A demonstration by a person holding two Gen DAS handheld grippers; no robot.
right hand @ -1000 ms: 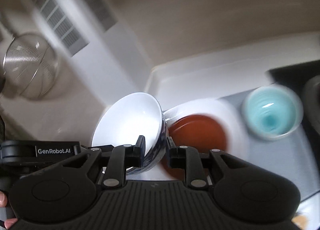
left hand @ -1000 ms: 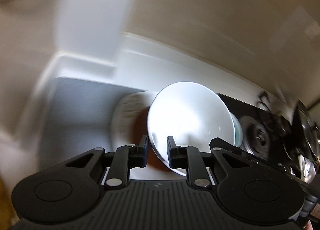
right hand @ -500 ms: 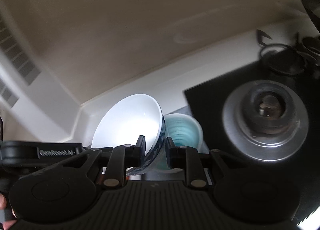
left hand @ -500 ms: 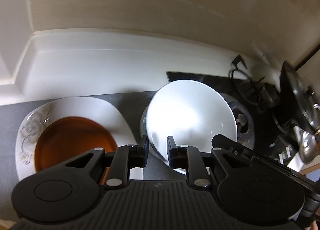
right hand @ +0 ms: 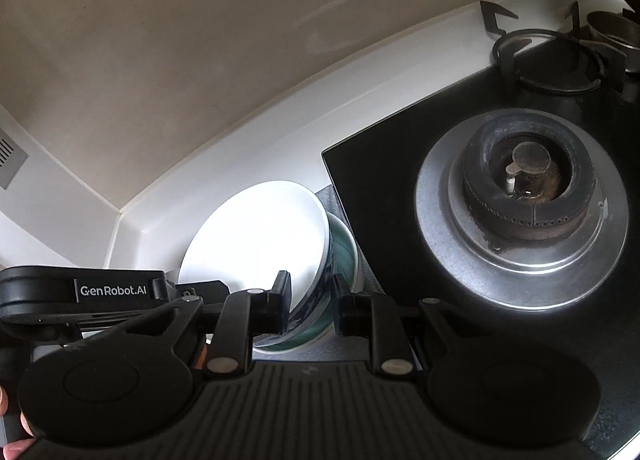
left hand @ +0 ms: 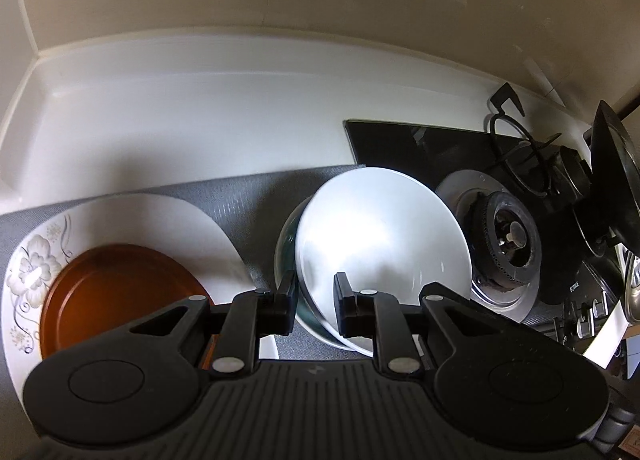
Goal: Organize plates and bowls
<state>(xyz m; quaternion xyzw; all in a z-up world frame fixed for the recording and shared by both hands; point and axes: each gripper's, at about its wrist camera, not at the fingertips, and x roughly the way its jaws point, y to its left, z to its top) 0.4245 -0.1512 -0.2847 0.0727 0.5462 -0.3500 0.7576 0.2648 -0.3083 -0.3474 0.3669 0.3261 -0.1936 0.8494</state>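
Desk (left hand: 168, 108) space narrows here, with the black stove top (right hand: 520, 320) and its burner (right hand: 524, 180) crowding your right. Left of it, on the grey mat (left hand: 248, 196), the flowered white plate (left hand: 160, 220) carries the brown plate (left hand: 116, 292), so plates are already nested. Your left tongs (left hand: 316, 306) clamp the rim of a white bowl (left hand: 380, 236), tilted over the teal bowl (left hand: 286, 256) on the mat, probably to stack bowl in bowl. Your right tongs (right hand: 310, 306) pinch a blue-patterned white bowl (right hand: 260, 240) by its rim, tilted beside that teal bowl (right hand: 344, 256). Whether either held bowl touches the teal one, you cannot tell. Both crowd one spot, so mind a clash.
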